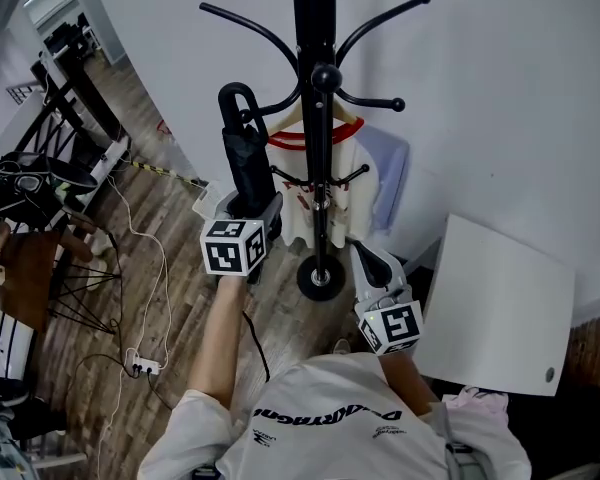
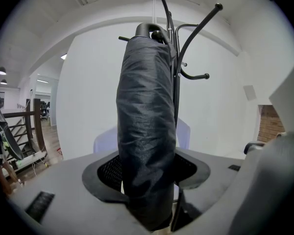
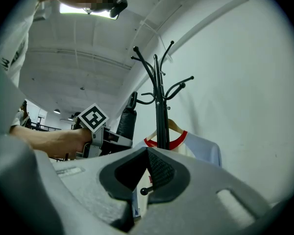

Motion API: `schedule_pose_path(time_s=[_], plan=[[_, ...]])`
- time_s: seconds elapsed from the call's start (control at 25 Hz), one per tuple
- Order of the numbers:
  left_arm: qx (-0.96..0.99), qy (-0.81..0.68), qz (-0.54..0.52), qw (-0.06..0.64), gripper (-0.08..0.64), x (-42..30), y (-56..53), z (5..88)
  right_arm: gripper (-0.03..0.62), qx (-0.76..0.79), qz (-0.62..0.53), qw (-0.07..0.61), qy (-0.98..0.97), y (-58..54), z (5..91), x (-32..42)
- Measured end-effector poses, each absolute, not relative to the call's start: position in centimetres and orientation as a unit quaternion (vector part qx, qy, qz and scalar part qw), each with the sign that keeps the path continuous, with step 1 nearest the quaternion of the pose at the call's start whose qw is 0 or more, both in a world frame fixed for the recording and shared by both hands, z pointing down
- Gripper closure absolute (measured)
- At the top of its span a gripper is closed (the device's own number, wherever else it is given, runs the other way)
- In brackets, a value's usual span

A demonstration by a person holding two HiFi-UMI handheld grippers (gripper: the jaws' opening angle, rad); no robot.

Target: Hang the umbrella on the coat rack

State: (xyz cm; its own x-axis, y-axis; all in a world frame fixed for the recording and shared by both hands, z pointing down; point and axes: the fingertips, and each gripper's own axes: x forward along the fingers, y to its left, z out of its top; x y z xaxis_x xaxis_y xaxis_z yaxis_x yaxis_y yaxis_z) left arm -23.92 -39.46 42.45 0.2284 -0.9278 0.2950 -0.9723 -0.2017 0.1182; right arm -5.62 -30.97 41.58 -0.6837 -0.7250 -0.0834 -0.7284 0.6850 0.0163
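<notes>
White wall (image 1: 500, 88) and wood-plank floor (image 1: 180, 298) form the backdrop of an office corner. At left in the head view, the left tongs (image 1: 250, 208) are clamped around the lower part of a folded black umbrella (image 1: 245, 153) and hold it upright. Its curved handle (image 1: 235, 93) is at the top, just left of the coat rack (image 1: 315, 28) pole and not on any hook. The right tongs (image 1: 372, 263) sit lower at right, pointing toward the rack's round base (image 1: 320, 278). Their tips are drawn together with nothing between them.

The black rack carries a wooden hanger with a cream shirt (image 1: 298, 218) trimmed in red at the collar. A pale blue garment (image 1: 385, 168) hangs behind it. A white panel (image 1: 500, 308) lies to the right. A power strip (image 1: 140, 366) with trailing cables lies on the floor at left.
</notes>
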Motion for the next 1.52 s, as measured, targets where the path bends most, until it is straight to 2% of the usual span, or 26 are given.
schedule_pose_path(time_s=[0.76,1.52], plan=[[0.809,-0.548,0.113,0.180,0.301,-18.6,-43.0,47.6,0.594,-0.424,0.019,0.029,0.905,-32.7,42.4,-2.7],[0.823,-0.547,0.069,0.132,0.290,-17.4,-46.7,47.8,0.594,-0.434,0.034,0.025,0.900,-31.8,42.0,-1.6]])
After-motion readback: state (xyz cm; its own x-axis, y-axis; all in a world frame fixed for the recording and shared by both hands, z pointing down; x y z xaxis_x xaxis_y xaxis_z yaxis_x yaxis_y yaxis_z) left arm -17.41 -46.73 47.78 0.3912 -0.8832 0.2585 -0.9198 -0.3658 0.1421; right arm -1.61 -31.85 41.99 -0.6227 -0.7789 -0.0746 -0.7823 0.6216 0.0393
